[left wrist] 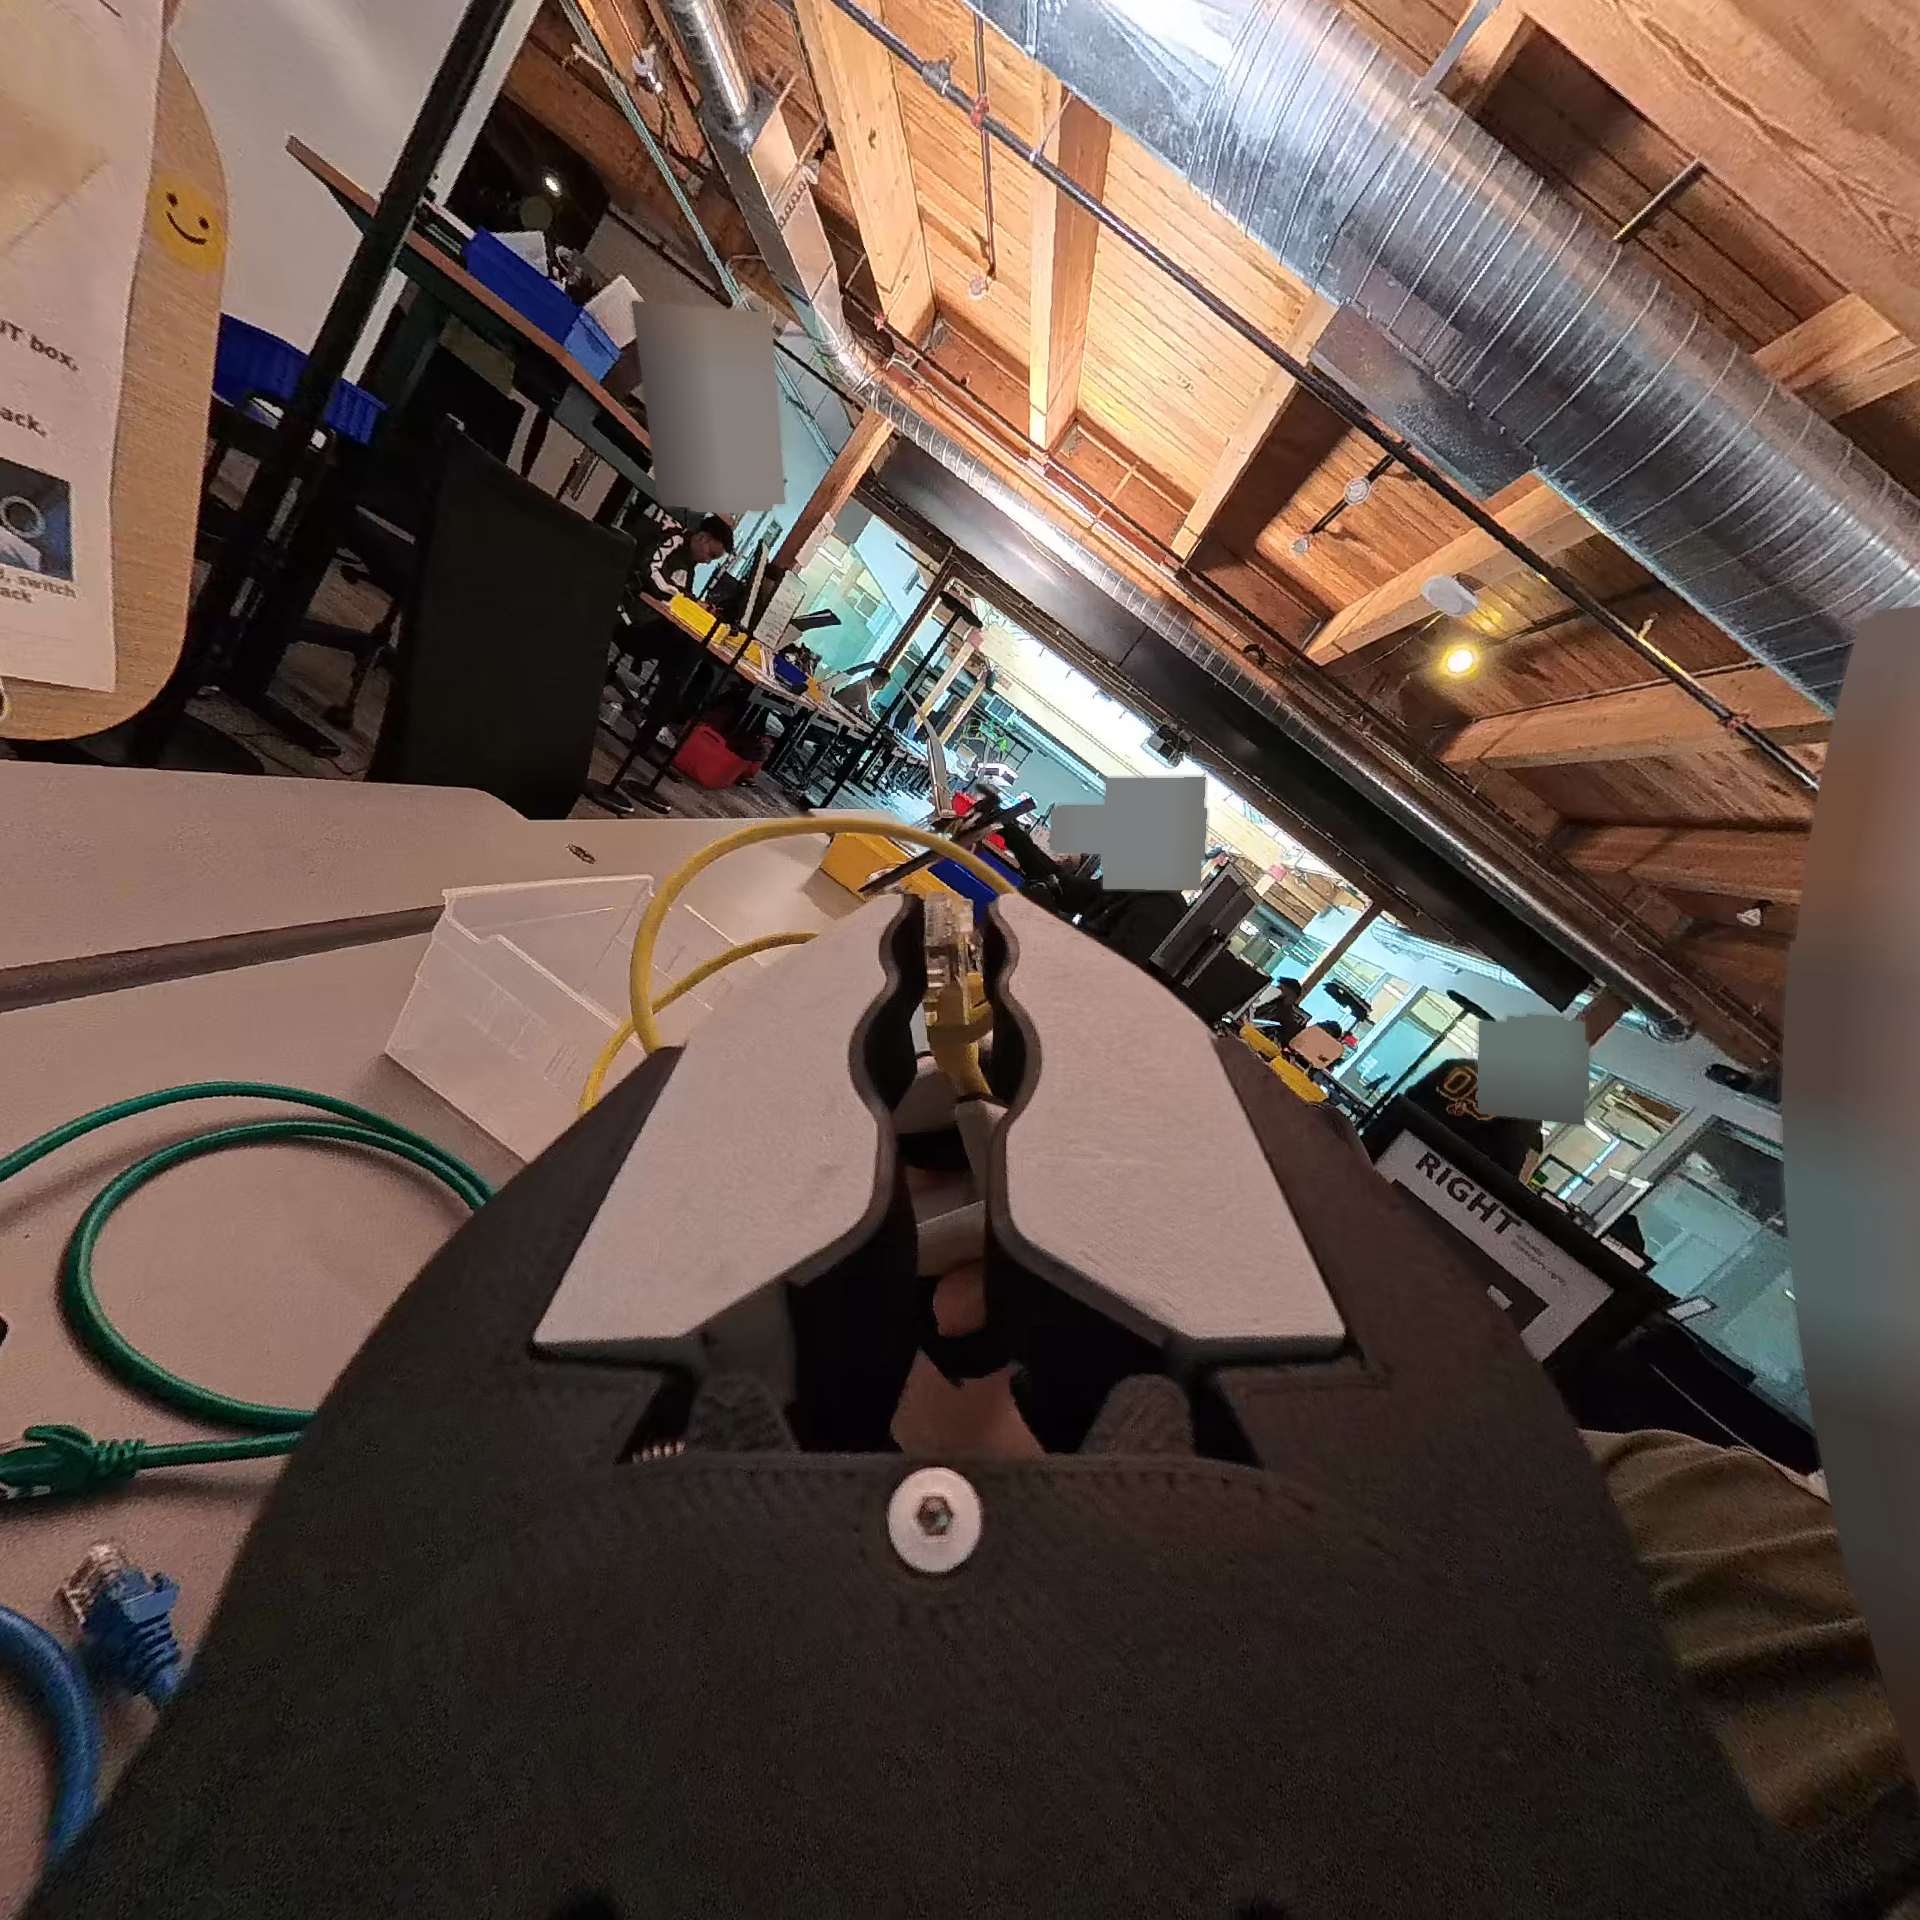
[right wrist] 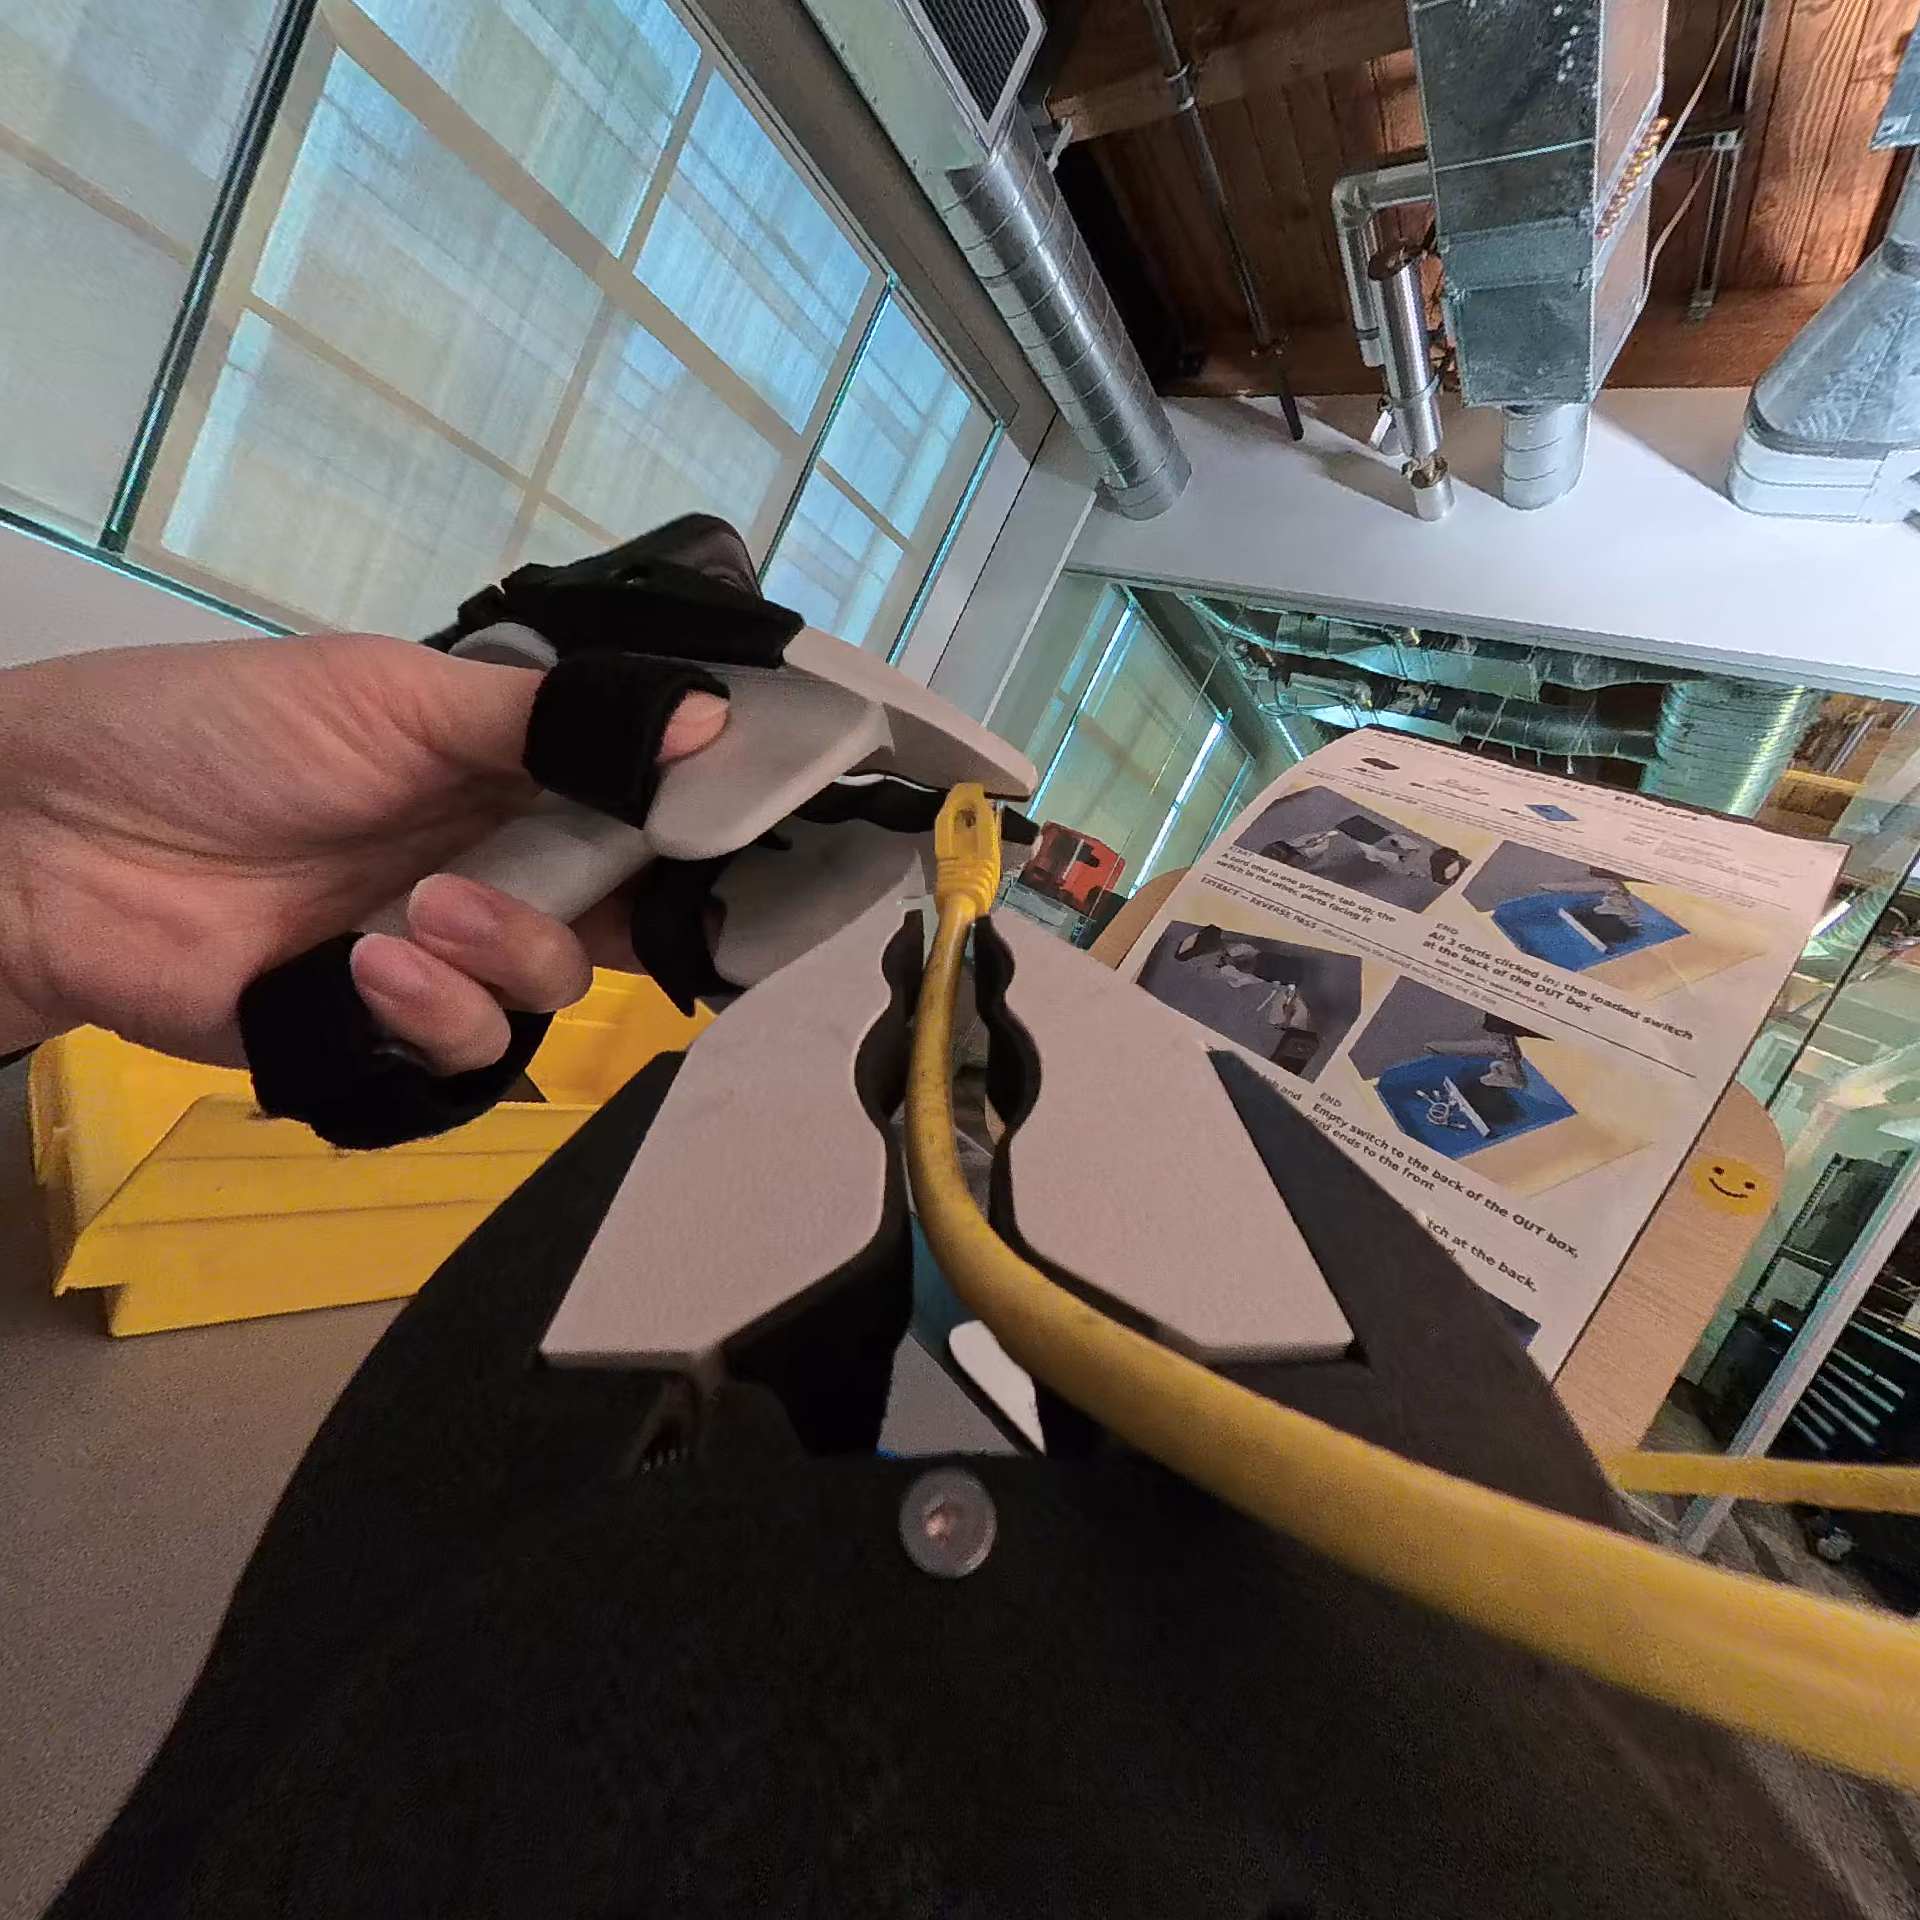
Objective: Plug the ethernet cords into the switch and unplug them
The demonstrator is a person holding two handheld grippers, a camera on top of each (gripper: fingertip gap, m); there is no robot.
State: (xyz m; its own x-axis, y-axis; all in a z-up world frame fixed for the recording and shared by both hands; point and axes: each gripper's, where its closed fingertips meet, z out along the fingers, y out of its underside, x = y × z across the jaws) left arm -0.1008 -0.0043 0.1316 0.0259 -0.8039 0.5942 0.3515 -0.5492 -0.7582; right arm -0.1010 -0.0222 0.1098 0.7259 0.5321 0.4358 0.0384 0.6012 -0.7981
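Note:
My left gripper [left wrist: 951, 914] is shut on the plug of the yellow ethernet cord [left wrist: 961, 1013]. Its clear connector points away from the camera, and the cord loops behind over the table. My right gripper [right wrist: 945, 925] is shut on the same yellow cord [right wrist: 935, 1039] just behind the boot. The left gripper [right wrist: 914, 753], held in a hand [right wrist: 260, 831], meets the boot from the left. A green cord [left wrist: 156, 1195] and a blue cord [left wrist: 125, 1621] lie loose on the table at the left. The switch is not in view.
A clear plastic bin [left wrist: 520, 966] stands on the grey table [left wrist: 260, 831] beyond the green cord. A yellow bin [right wrist: 260, 1195] lies at the left of the right wrist view. An instruction sheet on a wooden board [right wrist: 1455, 1018] stands to the right. Desks and people fill the background. My two grippers' fingertips are within a few centimetres of each other.

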